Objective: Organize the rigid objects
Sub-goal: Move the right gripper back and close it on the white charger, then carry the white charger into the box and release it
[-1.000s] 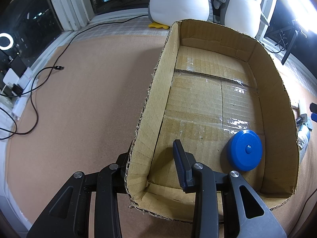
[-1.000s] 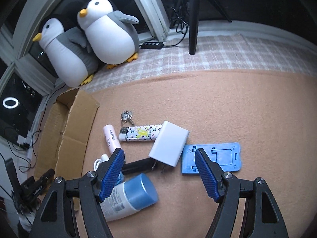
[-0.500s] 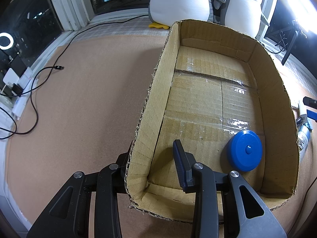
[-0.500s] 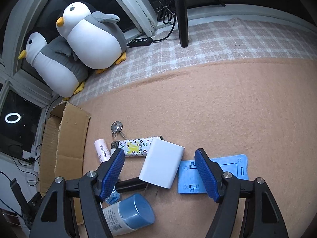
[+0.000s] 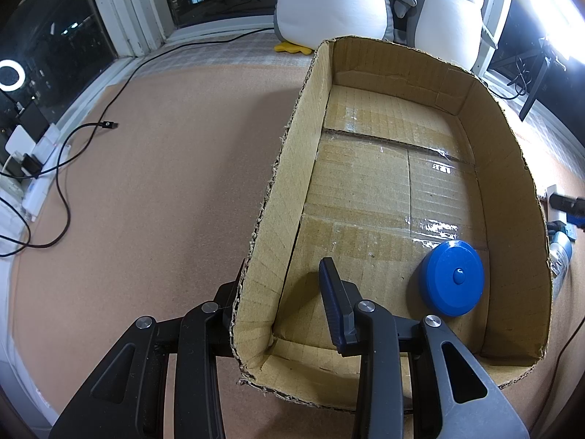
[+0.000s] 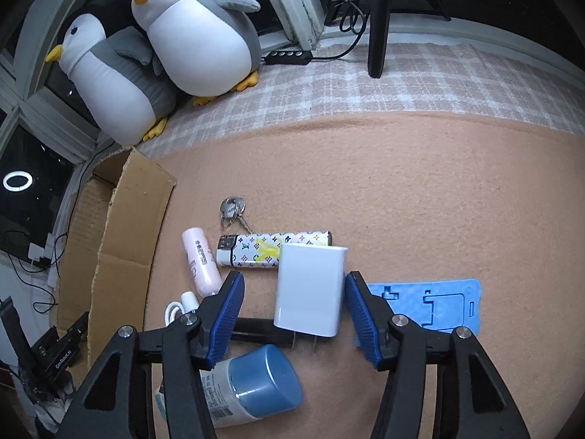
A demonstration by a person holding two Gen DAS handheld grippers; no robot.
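peach carpet fills both views, with plush penguins (image 5: 331,3) at the top by dark windows. left wrist view: the left gripper (image 5: 281,285) straddles the near left wall of the cardboard box (image 5: 281,168), one finger outside, one inside; whether it pinches the wall i cannot tell. a blue round case (image 5: 451,278) lies inside, lower right. right wrist view: the right gripper (image 6: 292,311) is spread wide around the white charger (image 6: 310,289) at centre, pads not touching. a patterned lighter (image 6: 270,250), pink tube (image 6: 201,261) and blue stand (image 6: 431,301) lie close by.
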